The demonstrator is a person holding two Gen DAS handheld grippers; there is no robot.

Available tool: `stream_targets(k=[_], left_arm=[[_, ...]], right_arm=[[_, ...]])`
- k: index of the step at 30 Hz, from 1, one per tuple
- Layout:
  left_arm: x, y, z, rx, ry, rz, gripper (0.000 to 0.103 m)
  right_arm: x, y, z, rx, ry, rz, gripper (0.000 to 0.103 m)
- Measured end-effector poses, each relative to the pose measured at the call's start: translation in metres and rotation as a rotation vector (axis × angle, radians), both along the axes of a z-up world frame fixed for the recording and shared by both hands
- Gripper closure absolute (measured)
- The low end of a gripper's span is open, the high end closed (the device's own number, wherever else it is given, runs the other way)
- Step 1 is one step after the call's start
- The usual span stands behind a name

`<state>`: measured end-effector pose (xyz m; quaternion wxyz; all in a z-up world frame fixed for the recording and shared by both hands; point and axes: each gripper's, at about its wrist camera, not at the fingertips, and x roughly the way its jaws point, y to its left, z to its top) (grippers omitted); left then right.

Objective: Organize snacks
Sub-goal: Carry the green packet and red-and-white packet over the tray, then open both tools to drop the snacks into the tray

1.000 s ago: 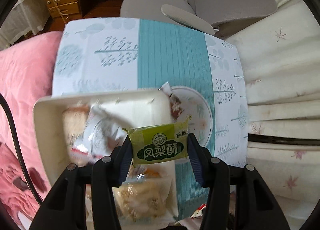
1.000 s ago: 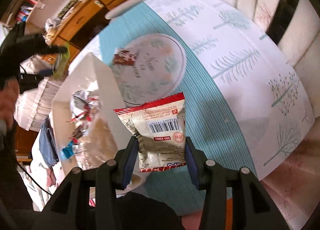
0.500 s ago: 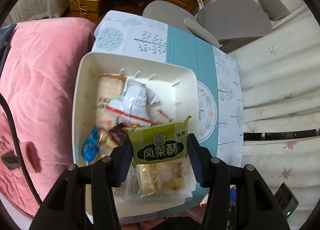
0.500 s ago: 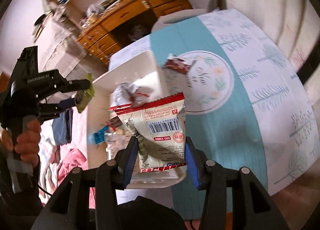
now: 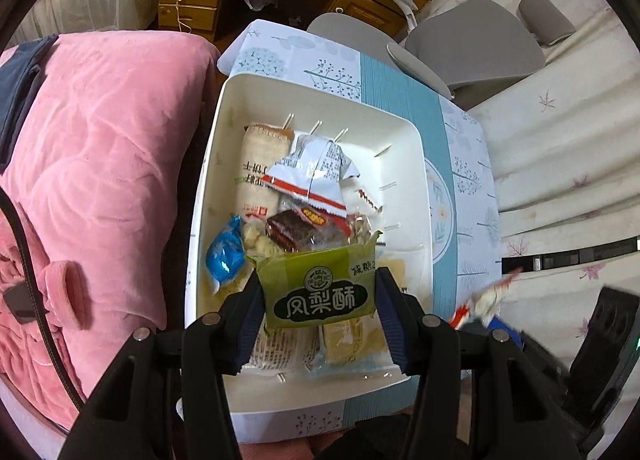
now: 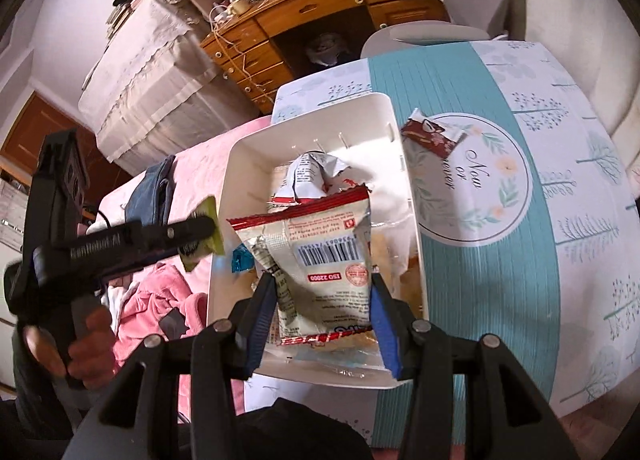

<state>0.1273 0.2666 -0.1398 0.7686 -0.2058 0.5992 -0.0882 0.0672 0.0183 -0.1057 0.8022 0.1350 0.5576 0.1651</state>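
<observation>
A white bin (image 5: 320,93) (image 6: 236,163) on the table holds several wrapped snacks. My left gripper (image 5: 318,296) is shut on a green pineapple-cake packet (image 5: 320,292) and holds it above the bin's near end; it also shows in the right wrist view (image 6: 204,234) at the bin's left side. My right gripper (image 6: 320,292) is shut on a white and red snack bag (image 6: 316,256) above the bin's near half. A dark red snack packet (image 6: 434,133) lies on the table outside the bin, by its far right corner.
The table (image 6: 520,219) has a teal and white tree-print cloth. A pink quilt (image 5: 100,179) lies left of it. A grey chair (image 5: 472,47) and a wooden desk (image 6: 320,31) stand beyond the far edge.
Both grippers have risen and swung over the bin with their packets still held. The bin now fills the middle of both views.
</observation>
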Motion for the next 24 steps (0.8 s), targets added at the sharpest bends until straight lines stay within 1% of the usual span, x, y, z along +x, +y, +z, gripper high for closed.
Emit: stream_targets(k=[4, 5, 6, 8, 9, 10, 12, 19, 24], left_arm=[[-0.013, -0.005, -0.002, -0.009, -0.026, 0.016, 0.048], [-0.016, -0.006, -0.002, -0.019, -0.034, 0.026, 0.044], [-0.017, -0.009, -0.001, -0.024, -0.04, 0.036, 0.035], [-0.02, -0.016, 0.002, -0.003, -0.062, 0.056, 0.027], [-0.021, -0.021, 0.004, 0.014, -0.072, 0.061, 0.027], [-0.022, -0.026, 0.005, 0.031, -0.075, 0.069, 0.026], [-0.024, -0.036, 0.005, 0.052, -0.067, 0.099, 0.025], [-0.035, -0.077, 0.0, 0.052, -0.05, 0.171, 0.024], [-0.043, -0.105, -0.008, 0.055, -0.031, 0.233, 0.024]], right_arm=[[0.006, -0.001, -0.001, 0.012, -0.005, 0.034, 0.055], [0.009, -0.002, -0.002, 0.017, -0.003, 0.046, 0.055], [0.01, -0.004, -0.003, 0.021, 0.001, 0.058, 0.054], [0.014, -0.007, -0.005, 0.029, 0.011, 0.085, 0.051], [0.016, -0.01, -0.005, 0.031, 0.009, 0.101, 0.047], [0.017, -0.012, -0.005, 0.032, 0.004, 0.112, 0.041], [0.021, -0.018, -0.005, 0.03, -0.014, 0.139, 0.038], [0.046, -0.048, -0.005, -0.01, -0.07, 0.219, 0.038], [0.077, -0.077, -0.019, -0.036, -0.103, 0.252, 0.038]])
